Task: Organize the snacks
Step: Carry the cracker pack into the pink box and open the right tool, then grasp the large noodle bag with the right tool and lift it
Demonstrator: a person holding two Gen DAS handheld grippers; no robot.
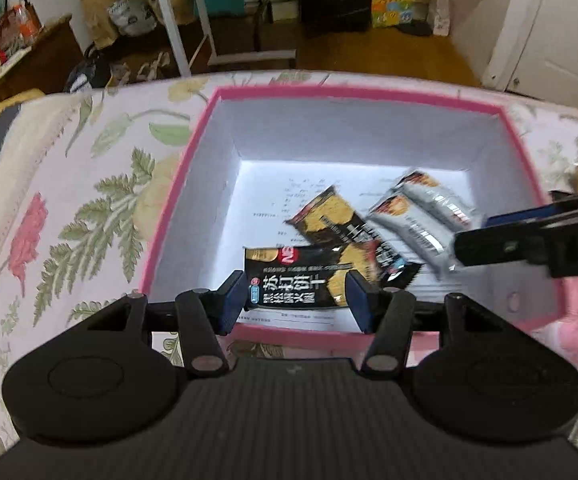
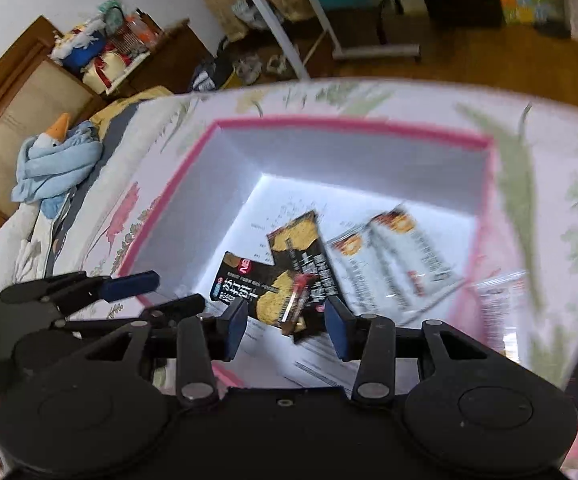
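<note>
I can't read the two silver packets [image 2: 401,264]; motion smears them in both views. My left gripper's fingers [image 1: 233,300] cover the black cracker packet's [image 1: 289,280] lower corners. The pink box's [image 2: 485,240] right wall dissolves into blur.

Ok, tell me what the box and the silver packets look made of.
Box: looks like paperboard, matte white inside with a pink rim; flat stiff walls and sharp folded corners suggest it. Silver packets: likely metallised plastic film, glossy; bright streaky glints and crimped ends show it, though motion blur leaves this open.
</note>
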